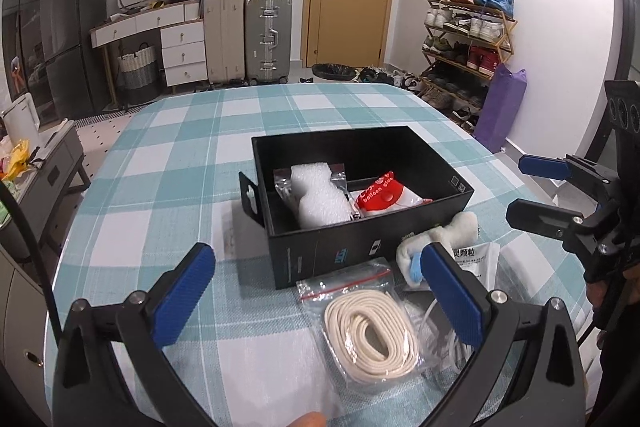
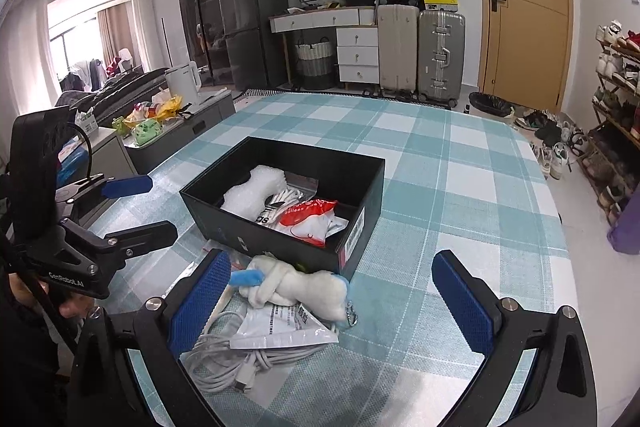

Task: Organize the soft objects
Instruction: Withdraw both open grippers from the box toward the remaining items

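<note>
An open black box stands mid-table on the checked cloth. Inside lie a white foam wrap and a red-and-white bag. In front of the box lie a clear bag of cream cord, a white plush toy, a white sachet and a white cable. My left gripper hangs open above the cord bag. Over the plush toy my right gripper is open too. Neither holds anything.
The checked table ends at a rounded far edge. A low grey cabinet with clutter stands past its left side. Suitcases and a drawer unit line the far wall, and a shoe rack stands at the right. A fingertip shows at the bottom.
</note>
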The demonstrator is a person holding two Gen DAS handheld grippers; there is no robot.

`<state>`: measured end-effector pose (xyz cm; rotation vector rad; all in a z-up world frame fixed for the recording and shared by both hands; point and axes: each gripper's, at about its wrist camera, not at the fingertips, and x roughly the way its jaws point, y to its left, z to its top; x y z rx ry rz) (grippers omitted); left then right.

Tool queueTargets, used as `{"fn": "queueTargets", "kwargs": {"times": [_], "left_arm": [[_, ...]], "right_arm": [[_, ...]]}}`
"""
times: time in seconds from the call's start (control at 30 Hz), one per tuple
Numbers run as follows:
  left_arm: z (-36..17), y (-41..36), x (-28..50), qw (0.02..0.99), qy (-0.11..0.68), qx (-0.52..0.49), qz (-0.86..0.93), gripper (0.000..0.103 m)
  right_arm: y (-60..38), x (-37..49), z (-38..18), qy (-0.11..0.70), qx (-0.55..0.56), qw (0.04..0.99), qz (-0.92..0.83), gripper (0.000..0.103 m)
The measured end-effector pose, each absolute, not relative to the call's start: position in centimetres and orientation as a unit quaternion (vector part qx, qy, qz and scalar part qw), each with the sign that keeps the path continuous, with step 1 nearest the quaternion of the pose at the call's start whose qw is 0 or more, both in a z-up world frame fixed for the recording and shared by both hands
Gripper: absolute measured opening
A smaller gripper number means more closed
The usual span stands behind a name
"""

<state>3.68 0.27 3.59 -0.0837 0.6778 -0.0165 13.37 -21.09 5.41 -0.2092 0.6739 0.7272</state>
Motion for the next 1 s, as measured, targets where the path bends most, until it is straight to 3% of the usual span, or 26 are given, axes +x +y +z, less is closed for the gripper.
{"fn": "queueTargets", "kwargs": {"times": [1.0], "left_arm": [[-1.1, -2.7, 3.5, 0.911, 0.413, -0.008, -0.013, 0.103]], "right_arm": [[-19.5, 14.4, 2.4, 0.383, -0.091, 0.851, 0.348, 0.102]]}}
